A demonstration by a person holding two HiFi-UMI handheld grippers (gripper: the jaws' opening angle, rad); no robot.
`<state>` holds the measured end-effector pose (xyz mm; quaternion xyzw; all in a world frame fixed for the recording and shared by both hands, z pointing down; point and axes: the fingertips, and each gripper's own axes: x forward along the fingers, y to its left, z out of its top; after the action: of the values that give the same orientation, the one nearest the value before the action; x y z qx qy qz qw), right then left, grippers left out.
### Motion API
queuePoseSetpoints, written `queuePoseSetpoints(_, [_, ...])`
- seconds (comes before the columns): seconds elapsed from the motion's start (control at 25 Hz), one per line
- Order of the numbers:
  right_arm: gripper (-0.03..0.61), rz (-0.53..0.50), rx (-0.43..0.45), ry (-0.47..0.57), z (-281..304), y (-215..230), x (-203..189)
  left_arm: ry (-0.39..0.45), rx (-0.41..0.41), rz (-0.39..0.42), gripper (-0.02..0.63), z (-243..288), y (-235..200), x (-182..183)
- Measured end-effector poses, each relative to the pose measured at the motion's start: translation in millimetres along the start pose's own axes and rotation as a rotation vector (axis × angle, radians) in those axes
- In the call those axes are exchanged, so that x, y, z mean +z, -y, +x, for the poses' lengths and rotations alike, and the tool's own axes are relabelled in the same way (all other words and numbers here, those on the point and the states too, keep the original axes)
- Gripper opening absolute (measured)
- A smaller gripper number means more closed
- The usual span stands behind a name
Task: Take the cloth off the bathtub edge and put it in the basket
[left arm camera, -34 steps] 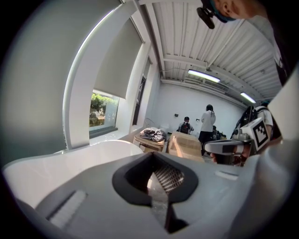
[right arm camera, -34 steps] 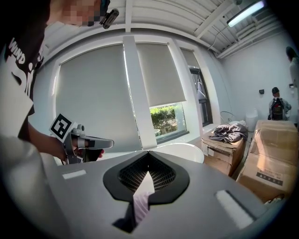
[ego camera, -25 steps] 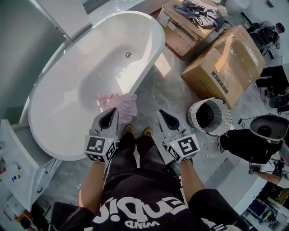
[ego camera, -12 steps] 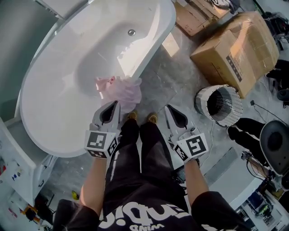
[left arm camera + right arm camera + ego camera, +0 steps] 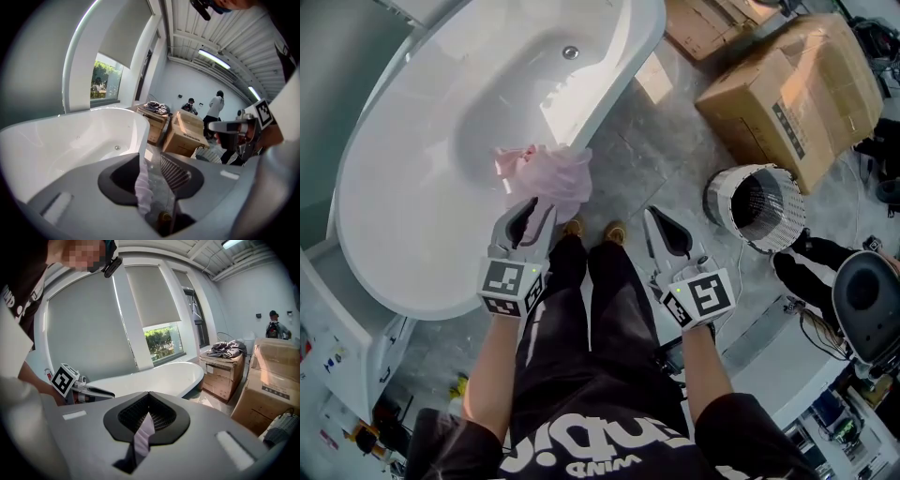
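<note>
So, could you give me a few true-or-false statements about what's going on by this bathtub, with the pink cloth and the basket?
1. The pink cloth hangs over the rim of the bathtub. True.
2. The left gripper is clamped on the cloth. False: its jaws have just been opening and stand apart with nothing between them, near the cloth's lower edge.
3. The basket stands on the floor, on the side of the right gripper. True.
4. The cloth is already in the basket. False: it is on the tub's edge.
5. The right gripper holds a cardboard box. False: its jaws are together on nothing; the boxes sit on the floor beyond the basket.
</note>
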<state>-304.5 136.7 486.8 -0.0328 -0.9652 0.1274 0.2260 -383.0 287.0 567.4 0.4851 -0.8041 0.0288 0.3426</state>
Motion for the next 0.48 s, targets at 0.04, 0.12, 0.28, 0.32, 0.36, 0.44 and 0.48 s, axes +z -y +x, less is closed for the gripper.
queuePoseSetpoints(0.04, [0.009,0.0,0.0,0.0,0.2,-0.4,0.8,-0.005,0.001,-0.006,0.113,0.7,-0.6,-1.2])
queuePoseSetpoints(0.12, [0.009,-0.001,0.004,-0.005,0.8,-1.9,0.4,-0.018,0.005,-0.017,0.211,3.0,-1.4,-4.5])
queuePoseSetpoints(0.28, [0.009,-0.002,0.021,-0.017,2.9,-7.9,-2.9,-0.043,0.004,-0.002,0.313,5.2,-1.9,-10.0])
queuePoseSetpoints(0.32, [0.009,-0.002,0.024,-0.019,3.4,-9.3,-3.3,-0.051,0.005,0.003,0.313,5.3,-2.5,-11.8])
queuePoseSetpoints(0.36, [0.009,-0.001,0.026,-0.02,3.9,-10.6,-3.6,-0.059,0.006,0.008,0.313,5.6,-3.5,-13.7])
queuePoseSetpoints(0.44, [0.009,0.0,0.03,-0.02,5.2,-12.3,-3.9,-0.072,0.009,0.017,0.312,7.7,-7.1,-18.0])
queuePoseSetpoints(0.48, [0.009,0.001,0.031,-0.02,6.0,-12.7,-4.4,-0.078,0.011,0.019,0.312,9.6,-9.8,-20.5])
